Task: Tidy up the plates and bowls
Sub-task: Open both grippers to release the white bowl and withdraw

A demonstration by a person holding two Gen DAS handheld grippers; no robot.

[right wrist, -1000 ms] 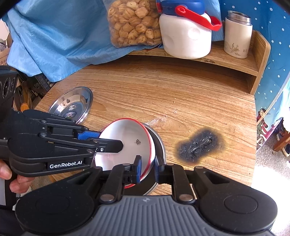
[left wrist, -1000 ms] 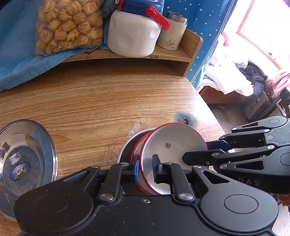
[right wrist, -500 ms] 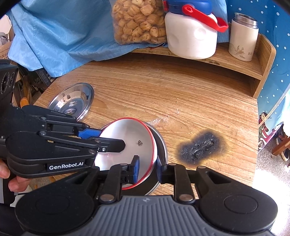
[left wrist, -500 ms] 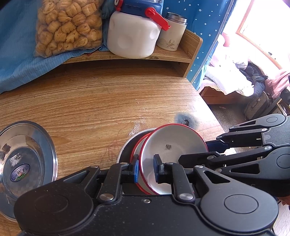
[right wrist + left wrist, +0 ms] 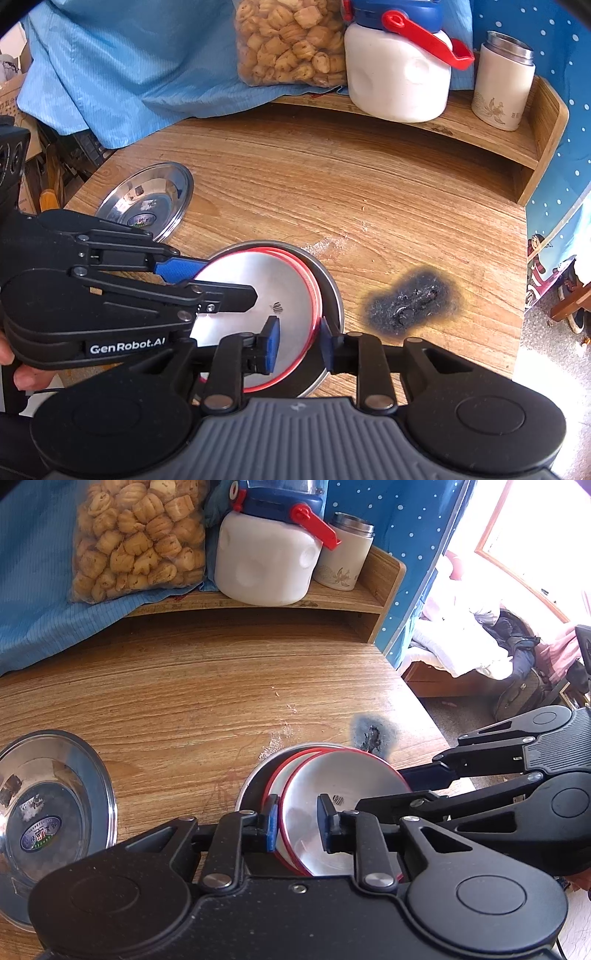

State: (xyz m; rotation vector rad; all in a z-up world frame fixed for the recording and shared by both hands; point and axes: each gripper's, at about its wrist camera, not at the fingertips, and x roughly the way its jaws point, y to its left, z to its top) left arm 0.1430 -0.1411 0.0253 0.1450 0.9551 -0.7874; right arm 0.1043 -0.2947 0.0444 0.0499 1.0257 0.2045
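Observation:
Two white bowls with red rims sit nested in a steel plate (image 5: 255, 782) near the table's front edge. The top bowl (image 5: 351, 786) (image 5: 258, 288) rests slightly offset on the lower bowl (image 5: 286, 771). My left gripper (image 5: 298, 821) (image 5: 221, 282) straddles the top bowl's left rim. Its jaws are opening, and the blue pads stand clear of the rim between them. My right gripper (image 5: 298, 343) (image 5: 388, 788) straddles the right rim in the same way, jaws opening and pads off the rim. A second steel plate (image 5: 55, 805) (image 5: 147, 203) lies alone to the left.
A raised wooden shelf (image 5: 480, 122) at the back carries a bag of snacks (image 5: 136, 539), a white jug (image 5: 266, 565) with a red handle and a canister (image 5: 343, 561). A black burn mark (image 5: 410, 299) lies right of the stack. The table's edge drops off at the right.
The jaws of both grippers have spread apart and come off the top bowl's rim, which they were pinching before. Neither hand has moved, and the bowl rests in the stack.

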